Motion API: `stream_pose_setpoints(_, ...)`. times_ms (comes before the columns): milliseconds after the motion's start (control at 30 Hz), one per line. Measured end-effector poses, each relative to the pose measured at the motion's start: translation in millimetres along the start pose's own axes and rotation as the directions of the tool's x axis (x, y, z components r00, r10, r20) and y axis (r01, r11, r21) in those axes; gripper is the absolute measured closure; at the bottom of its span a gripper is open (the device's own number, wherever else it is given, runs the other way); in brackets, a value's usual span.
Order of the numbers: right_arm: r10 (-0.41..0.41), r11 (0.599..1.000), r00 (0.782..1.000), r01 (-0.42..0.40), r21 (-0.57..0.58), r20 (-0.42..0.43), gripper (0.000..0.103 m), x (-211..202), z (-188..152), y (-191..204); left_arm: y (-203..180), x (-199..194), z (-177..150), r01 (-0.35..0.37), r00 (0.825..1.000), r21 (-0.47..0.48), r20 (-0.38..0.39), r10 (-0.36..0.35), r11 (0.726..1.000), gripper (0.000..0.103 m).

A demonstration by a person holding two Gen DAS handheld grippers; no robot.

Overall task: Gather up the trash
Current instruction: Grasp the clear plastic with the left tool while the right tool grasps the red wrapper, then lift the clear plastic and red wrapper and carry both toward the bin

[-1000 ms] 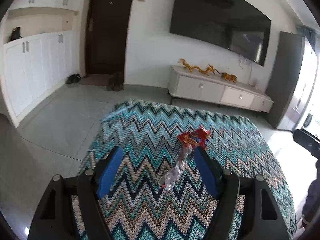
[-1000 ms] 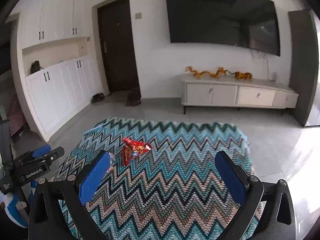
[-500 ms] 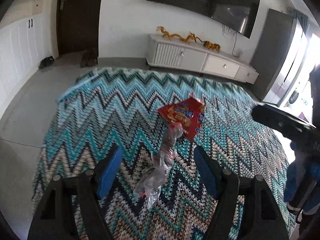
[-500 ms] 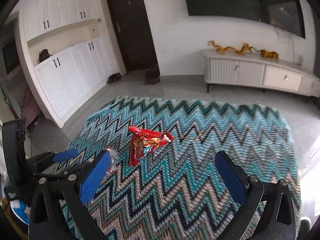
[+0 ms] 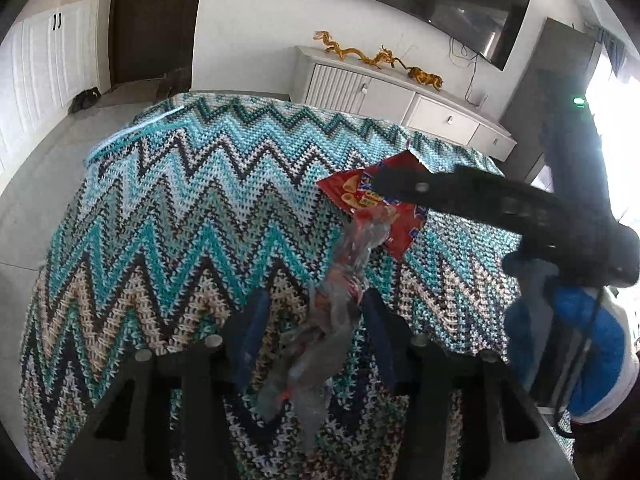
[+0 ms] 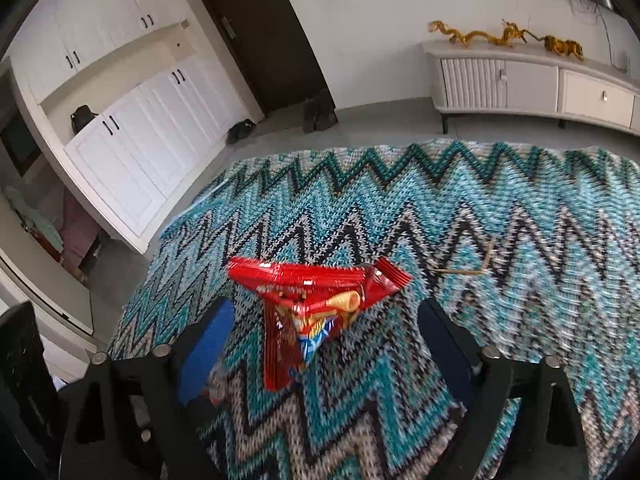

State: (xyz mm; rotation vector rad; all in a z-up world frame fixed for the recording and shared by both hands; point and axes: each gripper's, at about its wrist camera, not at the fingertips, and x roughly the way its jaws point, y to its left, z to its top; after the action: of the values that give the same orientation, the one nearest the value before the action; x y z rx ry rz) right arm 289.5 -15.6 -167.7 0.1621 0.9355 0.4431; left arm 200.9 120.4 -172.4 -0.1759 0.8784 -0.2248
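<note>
My left gripper (image 5: 314,328) straddled clear wrap (image 5: 328,320), right gripper (image 6: 326,320) the red packet (image 6: 308,308); both jaws wide, positioned to pinch.

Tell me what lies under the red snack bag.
The red snack bag lies directly on the zigzag rug. In the left view, the clear plastic wrapper overlaps its near edge. Anything beneath the bag itself is covered.
</note>
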Motion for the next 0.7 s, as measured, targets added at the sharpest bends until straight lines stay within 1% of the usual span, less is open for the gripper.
stream_pose_setpoints(33,0.002,1.0,1.0,-0.002,0.004,-0.003,0.018,3,0,0,1,-1,0,0.003,1.0,-0.003,0.001,-0.003,1.0,0.061)
stream_pose_setpoints(67,0.003,1.0,1.0,-0.003,0.008,-0.006,0.02,7,1,-1,2,0,0,0.006,1.0,-0.007,0.0,-0.006,1.0,0.065)
stream_pose_setpoints(100,0.002,1.0,1.0,-0.002,0.01,-0.007,0.026,10,2,-4,3,-1,-1,0.009,1.0,-0.011,-0.001,-0.009,1.0,0.069)
stream_pose_setpoints(133,0.001,1.0,1.0,-0.001,0.014,-0.006,0.037,12,2,-5,3,-1,0,0.01,1.0,-0.014,-0.002,-0.01,1.0,0.071)
stream_pose_setpoints(167,0.002,1.0,1.0,-0.002,0.017,-0.005,0.044,15,3,-7,4,0,0,0.013,1.0,-0.015,-0.002,-0.013,1.0,0.075)
stream_pose_setpoints(200,0.007,1.0,1.0,-0.007,0.021,-0.005,0.058,15,2,-9,4,0,-1,0.015,1.0,-0.015,-0.001,-0.015,1.0,0.079)
stream_pose_setpoints(233,0.012,1.0,1.0,-0.012,0.026,-0.005,0.07,16,1,-12,4,0,-2,0.015,1.0,-0.014,-0.001,-0.015,1.0,0.08)
stream_pose_setpoints(267,0.014,0.999,1.0,-0.014,0.029,-0.004,0.074,17,2,-14,4,-1,-3,0.015,1.0,-0.011,0.0,-0.015,1.0,0.082)
stream_pose_setpoints(333,0.023,0.999,1.0,-0.023,0.033,0.003,0.082,12,0,-20,2,-3,-5,0.013,1.0,-0.003,0.001,-0.013,1.0,0.083)
stream_pose_setpoints(433,0.025,0.999,0.999,-0.026,0.026,0.023,0.086,-3,-4,-25,-1,-4,-5,0.004,1.0,0.005,0.008,-0.004,1.0,0.084)
stream_pose_setpoints(467,0.027,0.999,0.999,-0.028,0.026,0.027,0.087,-8,-3,-23,-2,-6,-6,-0.008,1.0,0.006,0.015,0.008,1.0,0.084)
stream_pose_setpoints(500,0.027,0.999,0.999,-0.028,0.022,0.037,0.089,-18,-6,-24,-6,-7,-5,-0.019,1.0,0.006,0.021,0.019,1.0,0.084)
stream_pose_setpoints(567,0.021,1.0,0.998,-0.021,0.013,0.053,0.089,-37,-12,-24,-10,-15,-5,-0.053,0.998,0.009,0.039,0.053,0.999,0.085)
stream_pose_setpoints(700,-0.006,1.0,0.996,0.007,-0.002,0.092,0.089,-88,-32,-26,-19,-38,-8,-0.066,0.995,0.01,0.074,0.065,0.998,0.086)
